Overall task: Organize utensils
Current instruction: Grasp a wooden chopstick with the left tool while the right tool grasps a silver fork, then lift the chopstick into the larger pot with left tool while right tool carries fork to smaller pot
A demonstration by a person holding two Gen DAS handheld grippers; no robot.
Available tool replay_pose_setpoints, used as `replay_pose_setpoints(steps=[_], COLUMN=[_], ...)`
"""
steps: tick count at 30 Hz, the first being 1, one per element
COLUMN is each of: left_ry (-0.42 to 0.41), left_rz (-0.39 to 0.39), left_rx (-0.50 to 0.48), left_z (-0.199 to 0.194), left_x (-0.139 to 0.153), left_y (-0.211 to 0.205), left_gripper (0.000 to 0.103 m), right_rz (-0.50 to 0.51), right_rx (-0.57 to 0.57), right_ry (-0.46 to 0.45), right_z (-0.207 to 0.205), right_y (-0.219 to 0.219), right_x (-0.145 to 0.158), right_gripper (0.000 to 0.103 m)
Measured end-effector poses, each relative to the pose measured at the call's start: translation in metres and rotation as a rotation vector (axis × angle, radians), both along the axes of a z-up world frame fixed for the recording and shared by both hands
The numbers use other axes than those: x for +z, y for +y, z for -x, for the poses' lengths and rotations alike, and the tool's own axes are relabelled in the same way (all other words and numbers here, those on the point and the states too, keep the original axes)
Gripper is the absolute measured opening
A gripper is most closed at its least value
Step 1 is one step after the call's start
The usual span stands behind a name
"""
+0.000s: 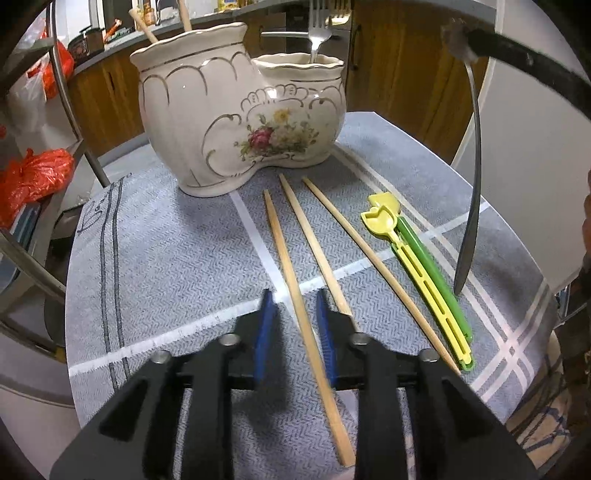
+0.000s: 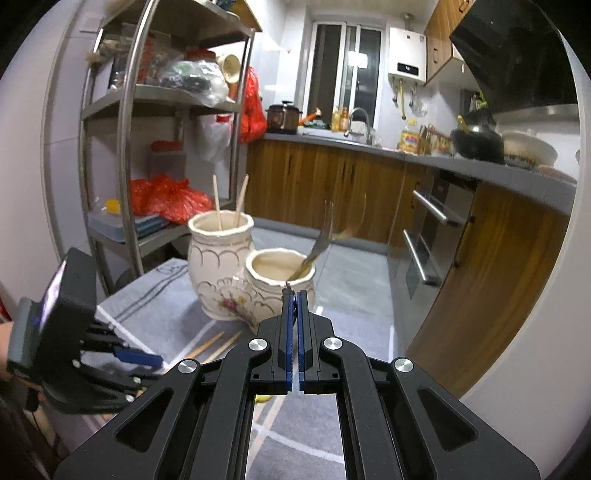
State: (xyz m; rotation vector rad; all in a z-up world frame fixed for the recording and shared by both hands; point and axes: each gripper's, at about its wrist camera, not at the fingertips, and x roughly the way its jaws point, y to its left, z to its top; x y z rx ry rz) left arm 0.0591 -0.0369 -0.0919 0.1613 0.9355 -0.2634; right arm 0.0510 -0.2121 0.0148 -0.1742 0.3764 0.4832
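Observation:
A cream two-pot floral holder (image 1: 240, 110) stands on the grey checked cloth (image 1: 166, 251). Its tall pot holds two chopsticks (image 2: 229, 203), its low pot a fork (image 1: 319, 29). Three wooden chopsticks lie in front; my left gripper (image 1: 295, 314) is open low over the cloth, its jaws either side of the leftmost chopstick (image 1: 299, 306). A yellow and green clip (image 1: 424, 269) lies to the right. My right gripper (image 2: 293, 295) is shut on a thin metal utensil (image 1: 472, 184), which hangs handle-down above the cloth's right side; its top end blurs above the low pot (image 2: 280, 273).
A metal shelf rack (image 2: 147, 129) with red bags stands left of the table. Wooden kitchen cabinets (image 2: 332, 184) and a counter run behind. The table's round edge (image 1: 524, 258) is close on the right. The left gripper also shows in the right wrist view (image 2: 140, 358).

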Motion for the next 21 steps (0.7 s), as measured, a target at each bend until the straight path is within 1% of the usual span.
replay_pose_setpoints(steps=[4, 7, 11, 12, 14, 16, 18, 21], left_ry=[-0.009, -0.017, -0.061, -0.077, -0.110, -0.153, -0.198, -0.290], left_rz=[-0.008, 0.011, 0.076, 0.097, 0.101, 0.139, 0.136, 0.127], left_rx=[-0.024, -0.034, -0.033, -0.047, -0.065, -0.105, -0.131, -0.178], left_z=[0.002, 0.001, 0.002, 0.003, 0.008, 0.015, 0.021, 0.034], left_x=[0.001, 0.006, 0.018, 0.022, 0.027, 0.033, 0.037, 0.047], left_y=[0.000, 0.011, 0.034, 0.037, 0.043, 0.050, 0.052, 0.050], left_gripper=[0.007, 0.006, 0.006, 0.006, 0.006, 0.006, 0.006, 0.006], right_rz=[-0.004, -0.014, -0.024, -0.026, -0.024, -0.022, -0.024, -0.026], right_rx=[0.000, -0.003, -0.015, -0.019, -0.021, -0.022, -0.026, -0.027], right_ry=[-0.025, -0.031, -0.039, -0.038, -0.039, -0.041, -0.046, -0.046], right_z=[0.005, 0.007, 0.006, 0.005, 0.005, 0.005, 0.005, 0.005], right_y=[0.001, 0.000, -0.001, -0.001, 0.001, 0.001, 0.000, 0.001], right_x=[0.004, 0.008, 0.011, 0.011, 0.011, 0.011, 0.011, 0.011], right_gripper=[0.003, 0.003, 0.003, 0.003, 0.003, 0.003, 0.003, 0.003])
